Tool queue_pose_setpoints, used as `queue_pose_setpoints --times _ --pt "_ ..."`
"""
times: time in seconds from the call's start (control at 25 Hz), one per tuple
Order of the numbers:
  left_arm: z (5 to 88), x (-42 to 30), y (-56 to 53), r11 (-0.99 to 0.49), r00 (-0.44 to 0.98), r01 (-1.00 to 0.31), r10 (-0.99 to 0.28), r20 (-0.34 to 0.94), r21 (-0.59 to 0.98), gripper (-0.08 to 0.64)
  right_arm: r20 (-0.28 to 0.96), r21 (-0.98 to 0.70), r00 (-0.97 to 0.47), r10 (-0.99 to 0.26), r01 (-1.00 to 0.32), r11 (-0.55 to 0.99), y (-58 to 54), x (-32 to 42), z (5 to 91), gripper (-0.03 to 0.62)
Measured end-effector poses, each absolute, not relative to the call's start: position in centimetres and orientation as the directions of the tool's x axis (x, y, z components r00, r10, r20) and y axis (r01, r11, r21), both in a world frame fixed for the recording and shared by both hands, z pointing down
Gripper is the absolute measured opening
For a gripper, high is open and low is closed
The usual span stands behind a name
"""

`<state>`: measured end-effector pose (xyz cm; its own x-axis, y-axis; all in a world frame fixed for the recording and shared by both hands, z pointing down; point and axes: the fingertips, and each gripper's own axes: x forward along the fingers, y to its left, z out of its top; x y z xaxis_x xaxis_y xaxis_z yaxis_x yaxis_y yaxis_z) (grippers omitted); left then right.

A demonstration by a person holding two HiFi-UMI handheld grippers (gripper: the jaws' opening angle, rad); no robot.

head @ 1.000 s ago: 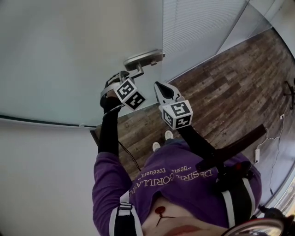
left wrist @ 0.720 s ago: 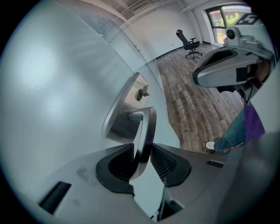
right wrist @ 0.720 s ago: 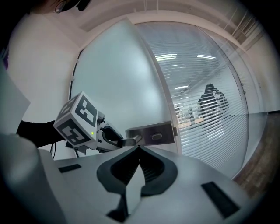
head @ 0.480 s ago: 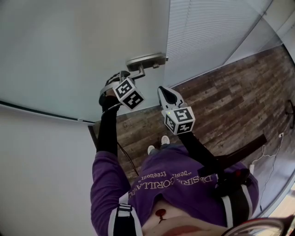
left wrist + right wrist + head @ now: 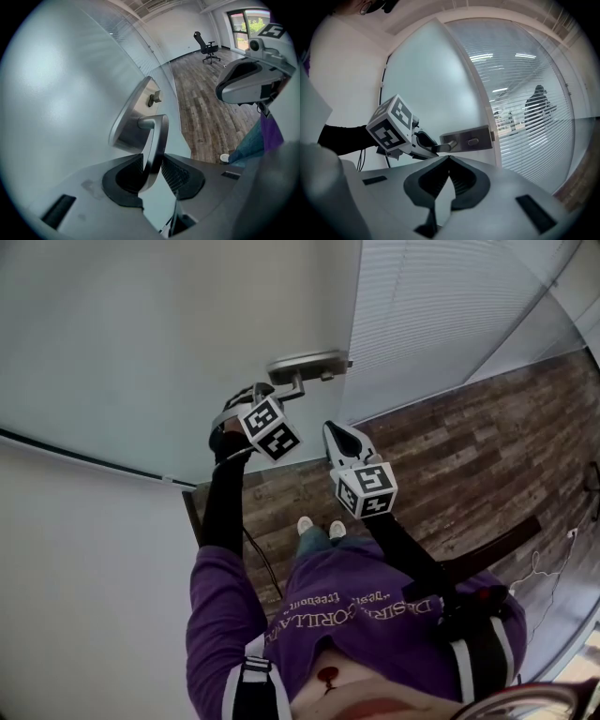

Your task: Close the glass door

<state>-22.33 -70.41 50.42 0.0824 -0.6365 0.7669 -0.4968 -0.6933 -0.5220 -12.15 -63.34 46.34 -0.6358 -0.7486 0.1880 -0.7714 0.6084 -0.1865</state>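
The frosted glass door [image 5: 141, 334] filled the left of my head view, its edge next to a glass panel with blinds [image 5: 441, 306]. My left gripper [image 5: 152, 161] was clamped on the door's metal lever handle [image 5: 157, 133], pads pressing on both sides. Just to the right, my right gripper [image 5: 449, 158] hung clear of the door, jaws clenched together on nothing. The wood floor [image 5: 450, 437] lay farther right.

Setting: office interior. Evidence: frosted glass door [image 5: 169, 343] next to a glazed partition with horizontal blinds [image 5: 520, 70]; wood-plank floor [image 5: 469, 427]; black swivel chair [image 5: 206, 46] standing near a window [image 5: 244, 21].
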Motion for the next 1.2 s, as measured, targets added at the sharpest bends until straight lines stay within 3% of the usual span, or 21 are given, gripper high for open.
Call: queue_pose_setpoints --times 1.2 --pt "49.8 -22.0 -71.8 -0.724 0.095 -0.46 -0.616 0.782 -0.515 0.107 0.159 -0.139 -0.546 -0.822 -0.837 0.529 -66.1 -16.2 44.0 -0.009"
